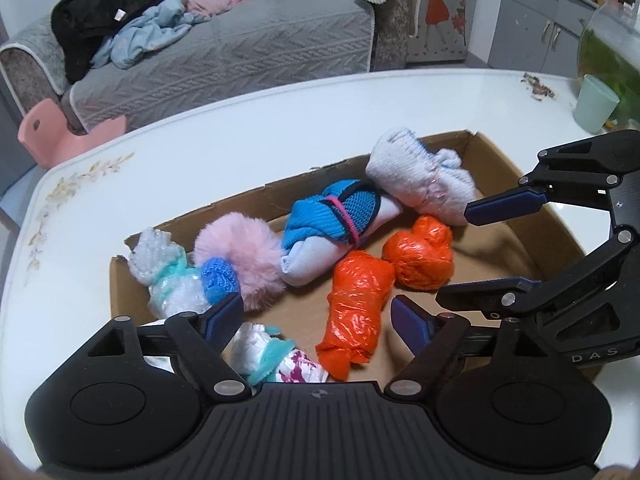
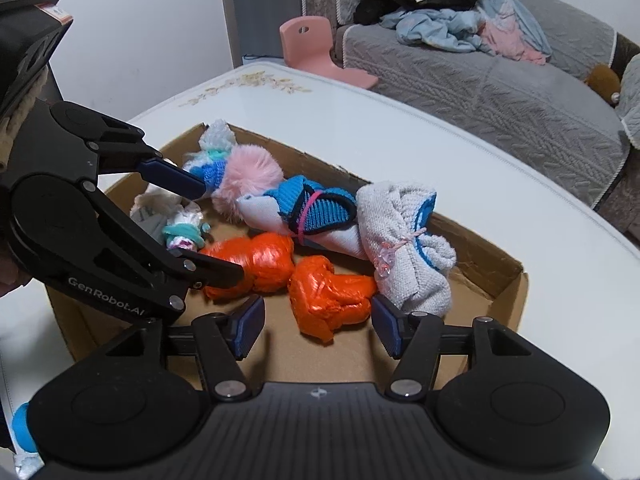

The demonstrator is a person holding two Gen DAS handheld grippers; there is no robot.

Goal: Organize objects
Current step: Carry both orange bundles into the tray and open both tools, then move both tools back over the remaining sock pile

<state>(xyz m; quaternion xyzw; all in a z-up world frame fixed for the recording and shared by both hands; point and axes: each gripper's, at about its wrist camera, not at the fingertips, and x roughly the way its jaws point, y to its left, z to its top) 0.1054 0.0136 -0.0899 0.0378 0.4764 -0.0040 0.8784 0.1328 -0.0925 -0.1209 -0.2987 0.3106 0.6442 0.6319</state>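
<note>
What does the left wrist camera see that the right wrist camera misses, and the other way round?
Only the left wrist view shows the pale green cup and a glass bowl at the table's far right, plus grey cabinets.

Only the right wrist view shows a small blue ball at its lower left edge.

Both show the cardboard box with two orange bundles, a pink fluffy ball, rolled socks, the grey sofa, the pink chair, and both open grippers: left gripper, right gripper.

Bare brown floor lies open along the near and right edges of the shallow cardboard box (image 2: 502,300) on the white table (image 1: 280,120). Rolled cloth bundles and two orange plastic-wrapped rolls (image 1: 356,300) crowd its left and far sides, while the right gripper (image 1: 452,256) hangs over the right edge.
</note>
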